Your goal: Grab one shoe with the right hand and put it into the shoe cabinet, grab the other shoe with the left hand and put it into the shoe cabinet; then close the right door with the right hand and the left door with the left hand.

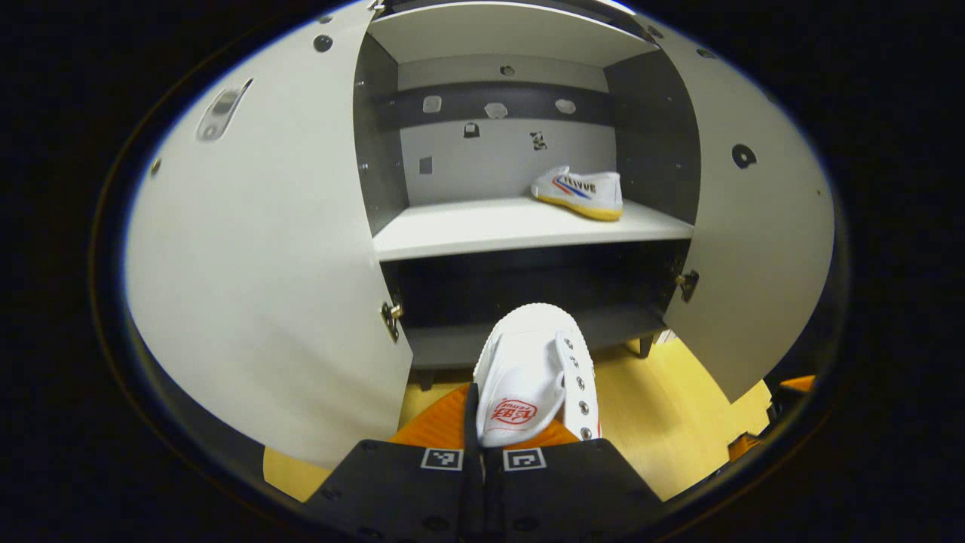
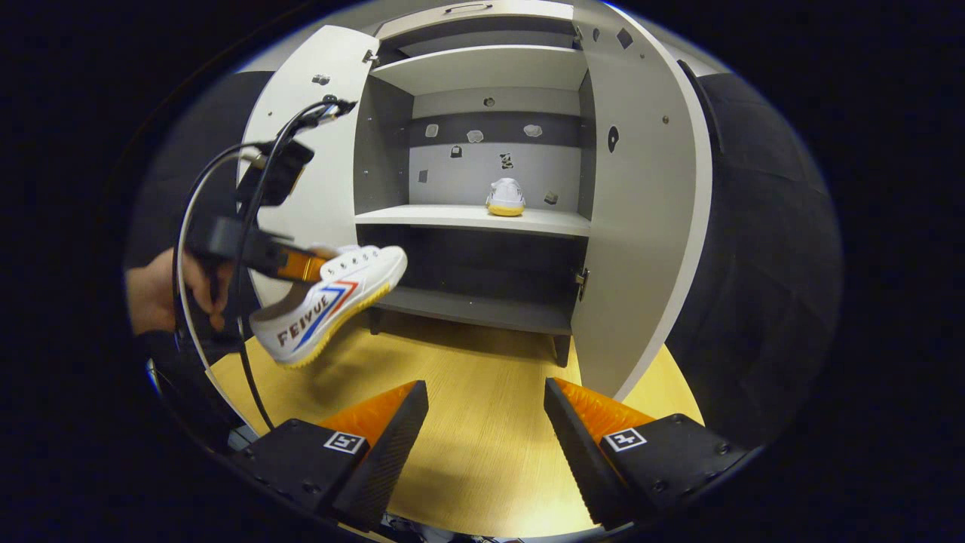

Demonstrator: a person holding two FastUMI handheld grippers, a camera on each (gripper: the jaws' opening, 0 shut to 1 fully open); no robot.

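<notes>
The left gripper (image 1: 482, 441) has its fingers drawn close together, pinching the tongue of a white shoe (image 1: 537, 377) between them, so the shoe points forward toward the shoe cabinet (image 1: 528, 226). In the right gripper view the same gripper (image 2: 301, 265) shows off to the left, carried by a hand (image 2: 162, 290), with the held shoe (image 2: 328, 302) hanging in the air above the yellow wooden floor (image 2: 482, 422), toe raised toward the cabinet and sole turned down and outward (the striped side faces the camera).

The right gripper (image 2: 486, 422) hovers over the floor with its fingers spread wide apart and nothing between them.

Beyond both grippers the shoe cabinet (image 2: 482, 219) stands with its left door (image 1: 264, 264) and right door (image 1: 754, 249) swung open. The other shoe (image 1: 579, 192) sits upright on the middle shelf (image 1: 490, 226), toward the right side and close to the back wall; from the right gripper view it (image 2: 505, 197) is seen end on. The lower shelf (image 2: 475, 308) lies in shadow beneath it.
</notes>
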